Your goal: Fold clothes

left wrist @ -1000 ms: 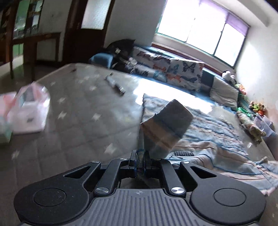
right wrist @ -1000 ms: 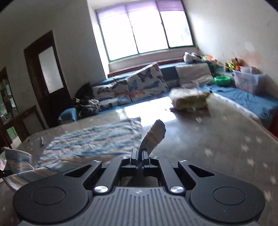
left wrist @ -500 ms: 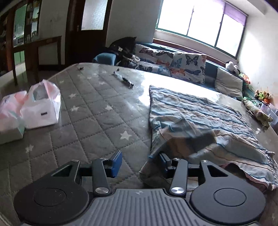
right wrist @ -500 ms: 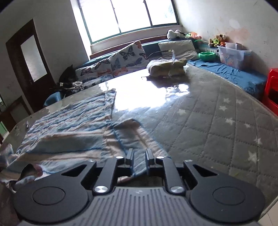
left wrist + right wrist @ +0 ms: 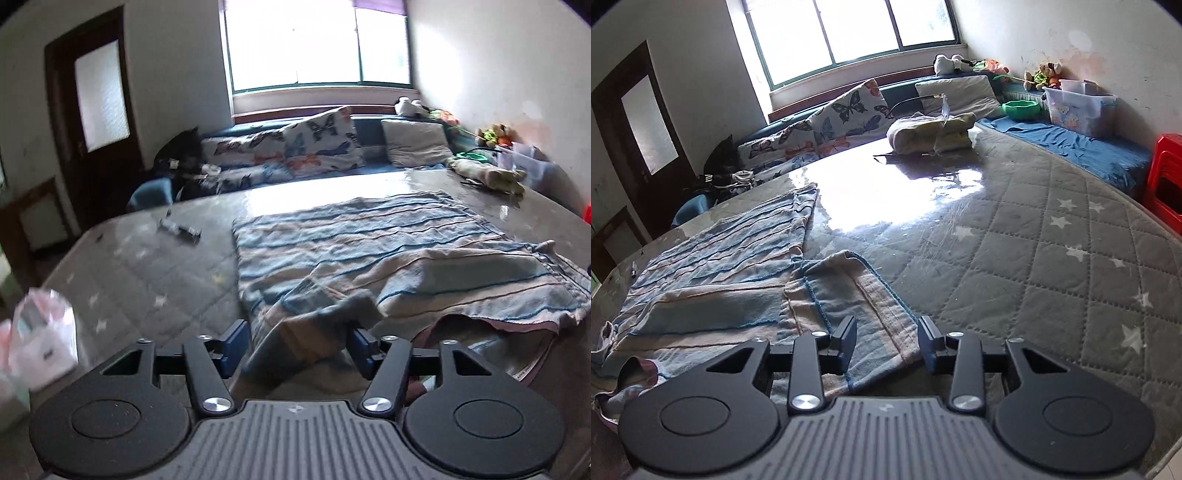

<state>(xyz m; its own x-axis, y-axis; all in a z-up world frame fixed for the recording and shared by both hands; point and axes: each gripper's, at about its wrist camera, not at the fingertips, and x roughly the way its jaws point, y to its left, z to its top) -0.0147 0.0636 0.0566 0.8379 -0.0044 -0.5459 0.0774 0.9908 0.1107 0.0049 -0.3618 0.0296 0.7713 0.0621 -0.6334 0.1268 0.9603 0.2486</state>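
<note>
Left wrist view: the left gripper [image 5: 295,345] stands low over the near edge of a grey quilted bed [image 5: 140,273] with a star pattern. Its jaws have just been opening and are now set wide apart; a bunched, blurred fold of the striped blue cloth [image 5: 369,251] lies between the blue pads [image 5: 233,347], with neither pad seen pressing on it. The rest of the cloth lies spread across the bed toward the window, its near portion rumpled and partly doubled over. A white plastic bag [image 5: 40,343] sits at the left edge of the bed, and a small dark object [image 5: 181,229], too blurred to identify, lies near the far left corner. Right wrist view: the right gripper [image 5: 886,341] is low over the same cloth [image 5: 731,266] at its right-hand edge. Its jaws have just been opening and are parted to a moderate gap; a flap of the cloth lies flat on the bed between and beneath them, not clamped. A pale bundle [image 5: 931,131] rests on the far part of the bed, well apart from the cloth. A red stool [image 5: 1167,173] stands beside the bed on the right.
</note>
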